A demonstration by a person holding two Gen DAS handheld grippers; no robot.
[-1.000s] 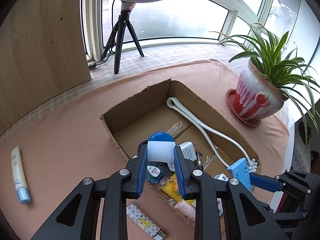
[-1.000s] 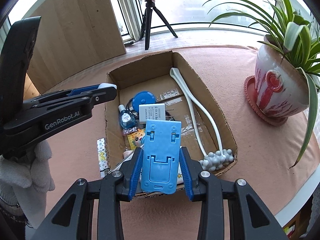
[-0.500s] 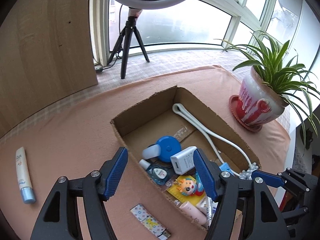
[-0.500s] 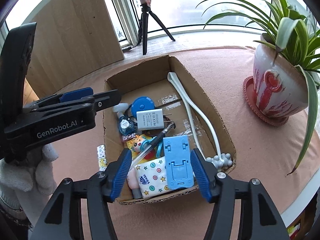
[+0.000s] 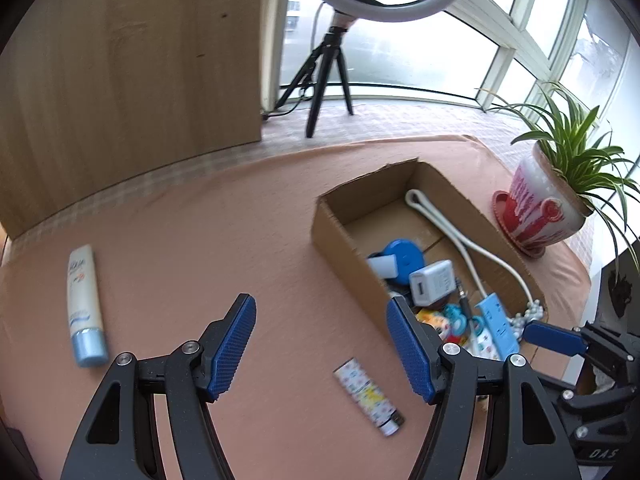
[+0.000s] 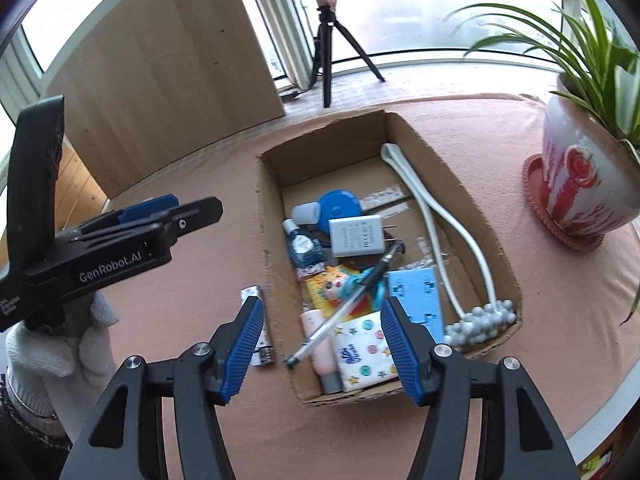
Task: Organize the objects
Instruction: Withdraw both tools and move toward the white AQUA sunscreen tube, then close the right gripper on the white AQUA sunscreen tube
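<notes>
- The cardboard box (image 6: 476,216) sits open on the pink tablecloth (image 5: 240,240), holding a jumble: a blue round case (image 6: 340,206), a white charger (image 6: 356,236), a small blue bottle (image 6: 302,246), a black-tipped pen (image 6: 344,308), a blue phone stand (image 6: 418,300), a patterned tissue pack (image 6: 364,346) and a long white massager (image 6: 436,232) with a knobbly grey head in the near right corner.
- The phone stand lies flat in the box beside the massager, its near end hidden behind a finger of the right gripper.
- The right gripper (image 6: 322,344) hovers over the box's near end, released, nothing between its jaws.
- The left gripper (image 5: 322,344) is spread wide and empty over bare cloth, left of the box.
- A patterned lighter (image 5: 368,396) lies on the cloth just outside the box's left wall.
- A white tube with a blue cap (image 5: 84,300) lies well apart to the left.
- A gloved hand (image 6: 60,352) holds the left gripper's handle.
- A potted spider plant (image 6: 580,184) stands right of the box.
</notes>
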